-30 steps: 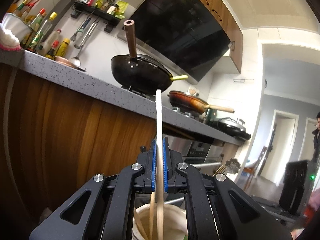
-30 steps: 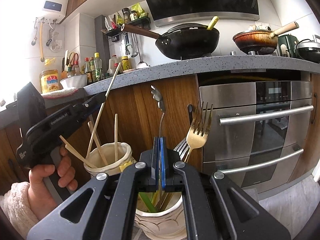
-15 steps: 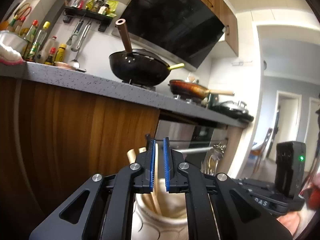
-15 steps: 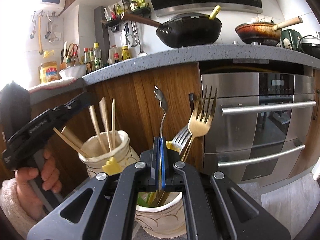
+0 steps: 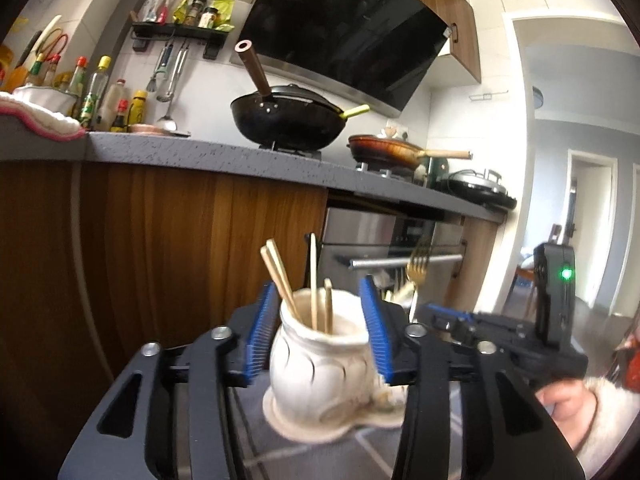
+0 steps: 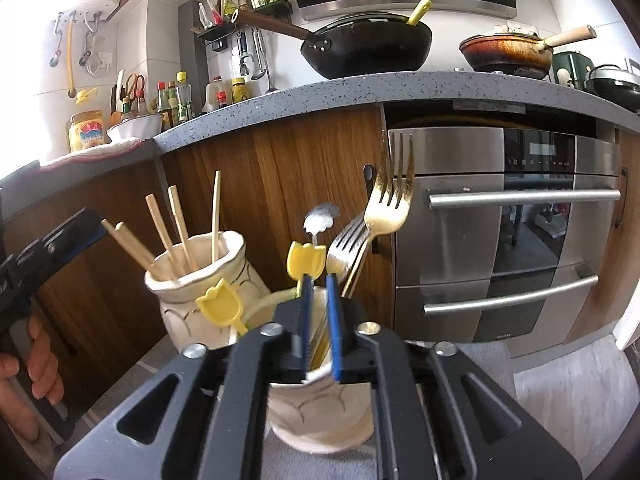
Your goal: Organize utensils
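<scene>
Your left tongs (image 5: pixel 318 330) were opening, their blue ribbed pads standing clear to either side of the cream ceramic jar (image 5: pixel 320 364), pressing on nothing. That jar sat straight ahead of them, and the wooden chopsticks (image 5: pixel 314 284) stood in it with their long axes near upright, two leaning away to the left. They looked light, thin and smooth, loose in the wide mouth.

Your right tongs (image 6: pixel 318 312) were opening too, though only narrowly, and a slim metal handle ran up between the pads; I could not tell whether the pads touched it. It rose to a small scalloped silver spoon (image 6: pixel 320 218) just above the tongs. Directly below and ahead sat the second cream jar (image 6: pixel 320 412), glazed and ribbed like the first. Beside the spoon, to the right, stood a gold fork (image 6: pixel 390 204) and a silver fork (image 6: pixel 346 246), tines up. To the left were two yellow tulip-shaped plastic picks (image 6: pixel 306 260).

Both jars stood on a grey surface (image 6: pixel 400 460), touching or nearly so. For chopsticks your left hand was nearer; for metal cutlery, your right.
</scene>
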{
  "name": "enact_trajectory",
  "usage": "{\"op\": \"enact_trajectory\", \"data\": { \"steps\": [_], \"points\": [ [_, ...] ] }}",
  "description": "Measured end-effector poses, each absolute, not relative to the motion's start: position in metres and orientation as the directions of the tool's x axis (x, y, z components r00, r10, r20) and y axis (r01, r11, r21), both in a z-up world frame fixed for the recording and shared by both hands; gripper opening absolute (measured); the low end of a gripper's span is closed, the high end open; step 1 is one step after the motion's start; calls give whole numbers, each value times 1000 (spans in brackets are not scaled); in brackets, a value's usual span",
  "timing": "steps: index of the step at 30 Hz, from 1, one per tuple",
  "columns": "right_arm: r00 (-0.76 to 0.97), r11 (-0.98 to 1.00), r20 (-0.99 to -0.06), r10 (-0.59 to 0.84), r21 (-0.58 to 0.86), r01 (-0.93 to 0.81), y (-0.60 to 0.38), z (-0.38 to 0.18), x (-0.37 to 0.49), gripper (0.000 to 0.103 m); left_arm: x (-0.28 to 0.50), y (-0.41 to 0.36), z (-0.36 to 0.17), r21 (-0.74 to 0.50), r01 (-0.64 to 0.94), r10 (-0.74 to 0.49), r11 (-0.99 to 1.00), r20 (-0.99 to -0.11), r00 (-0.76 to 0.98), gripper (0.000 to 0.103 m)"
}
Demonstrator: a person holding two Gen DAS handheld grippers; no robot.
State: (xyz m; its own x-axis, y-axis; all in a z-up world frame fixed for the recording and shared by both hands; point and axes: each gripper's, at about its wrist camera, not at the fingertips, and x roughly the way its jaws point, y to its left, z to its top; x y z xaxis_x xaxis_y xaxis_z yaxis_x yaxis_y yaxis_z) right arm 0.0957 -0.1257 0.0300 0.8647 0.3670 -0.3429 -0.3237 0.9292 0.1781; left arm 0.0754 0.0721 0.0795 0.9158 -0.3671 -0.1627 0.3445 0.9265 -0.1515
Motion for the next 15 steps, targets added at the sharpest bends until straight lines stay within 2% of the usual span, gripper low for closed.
{"op": "enact_trajectory", "data": {
  "steps": [2,6,8,10,12,15],
  "points": [
    [864,929,-344,368,174,-327,-126,30,87,24,65,71,75,-142,337,-358,931,-177,917,55],
    [866,932,-345,361,152,-328,-125,27,66,43,46,68,62,-113,323,-340,940,-200,919,70],
    [871,937,-347,348,137,-320,-125,24,56,49,39,66,56,-96,311,-325,946,-210,922,75],
    [881,944,-340,330,118,-309,-127,20,43,66,31,65,49,-77,291,-301,954,-213,929,82],
    [891,949,-328,315,94,-301,-128,18,32,77,24,65,44,-54,265,-270,963,-206,941,93],
    [904,955,-311,294,65,-289,-130,16,19,89,18,66,39,-38,246,-249,968,-200,948,95]
  ]
}}
